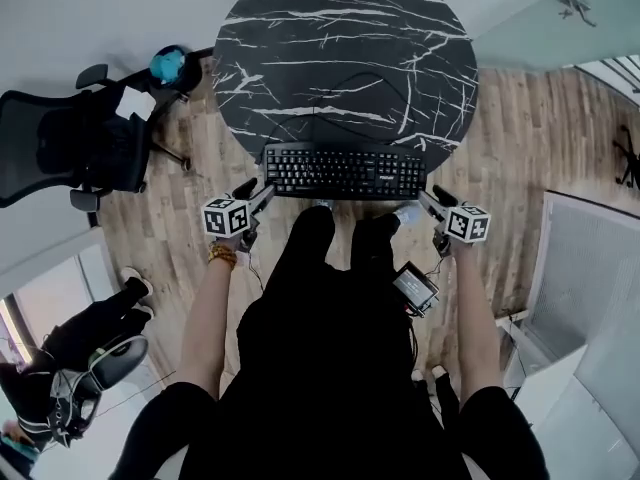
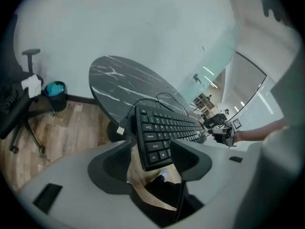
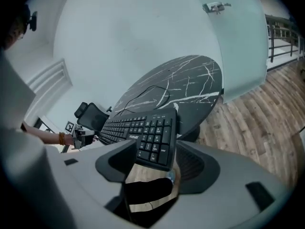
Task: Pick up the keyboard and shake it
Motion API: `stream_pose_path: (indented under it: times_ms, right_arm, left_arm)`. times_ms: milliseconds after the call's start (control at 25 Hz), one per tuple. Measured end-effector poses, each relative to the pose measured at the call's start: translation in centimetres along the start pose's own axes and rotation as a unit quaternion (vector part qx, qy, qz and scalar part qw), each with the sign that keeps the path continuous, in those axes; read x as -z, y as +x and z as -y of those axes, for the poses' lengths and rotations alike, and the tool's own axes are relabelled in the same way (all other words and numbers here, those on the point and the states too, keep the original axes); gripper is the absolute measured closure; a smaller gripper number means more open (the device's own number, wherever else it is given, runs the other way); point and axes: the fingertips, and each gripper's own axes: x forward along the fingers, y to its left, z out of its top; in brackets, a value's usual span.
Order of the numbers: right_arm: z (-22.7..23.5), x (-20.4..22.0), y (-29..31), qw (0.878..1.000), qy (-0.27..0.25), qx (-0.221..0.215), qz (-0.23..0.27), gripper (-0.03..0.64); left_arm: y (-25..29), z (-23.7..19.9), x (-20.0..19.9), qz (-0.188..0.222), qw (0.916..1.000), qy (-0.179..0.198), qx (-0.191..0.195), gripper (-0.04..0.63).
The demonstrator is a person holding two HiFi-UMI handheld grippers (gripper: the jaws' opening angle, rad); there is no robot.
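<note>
Keyboard (image 1: pixel 345 171): black, full-size, lying flat at the near rim of the round dark marbled surface (image 1: pixel 340 58), its front edge seemingly projecting a little past that rim toward my legs. Its cable (image 1: pixel 372 86) lies looped loosely on the surface behind it. Left gripper (image 1: pixel 258 196): released, jaws wide apart, the keyboard's left end standing between them with neither pad pressing on it. Right gripper (image 1: pixel 432 201): likewise released, the number-pad end between its jaws, clear of both pads. Both grippers are angled downward at opposite ends, so I judge the pickup as lined up but not yet made; the keyboard bears wholly on the surface. Hazards noted: if one gripper clenches before the other, the free end could pivot and slide off the rim to the wooden floor (image 1: pixel 520 138). A hold on the short end edges alone is shallow, and shaking may work the body out of the pads. The slack cable could whip about or catch on the rim during the shake. A jaw closing on the keys instead of the casing would give an unsure seat.
</note>
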Motion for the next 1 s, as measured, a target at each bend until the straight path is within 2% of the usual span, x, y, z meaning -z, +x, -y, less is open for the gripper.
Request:
stream_pose_path:
  times_ms: [120, 280, 360, 520, 640, 880, 1000]
  right_arm:
    - [0.6, 0.9, 0.9, 0.999, 0.020, -0.022, -0.015, 0.373]
    - [2.2, 1.7, 1.7, 0.998, 0.028, -0.039, -0.028, 0.373]
    - [2.5, 2.2, 1.9, 0.997, 0.047, -0.058, -0.033, 0.372]
    - [1.7, 1.7, 2.3, 0.991, 0.083, -0.103, -0.027, 0.371]
    - [1.9, 1.7, 2.9, 0.989, 0.090, -0.114, -0.025, 0.371]
    - [0.6, 1.3, 4.0, 0.985, 0.102, -0.136, -0.028, 0.371]
    - [0.1, 1.7, 4.2, 0.984, 0.100, -0.144, -0.034, 0.371]
  left_arm:
    - [-0.2, -0.3, 0.6, -0.011, 0.9995, -0.018, 0.025, 0.331]
    - [0.1, -1.2, 1.3, -0.016, 0.9987, -0.039, 0.028, 0.330]
    - [0.4, -1.3, 1.9, -0.022, 0.9981, -0.047, 0.033, 0.330]
    - [0.8, -1.5, 1.6, 0.010, 0.9938, -0.102, 0.043, 0.330]
    - [1.2, -1.4, 1.5, 0.014, 0.9909, -0.127, 0.043, 0.330]
    - [2.0, -0.8, 1.9, -0.016, 0.9918, -0.113, 0.058, 0.330]
    - [2.7, -0.5, 1.6, -0.017, 0.9908, -0.117, 0.066, 0.330]
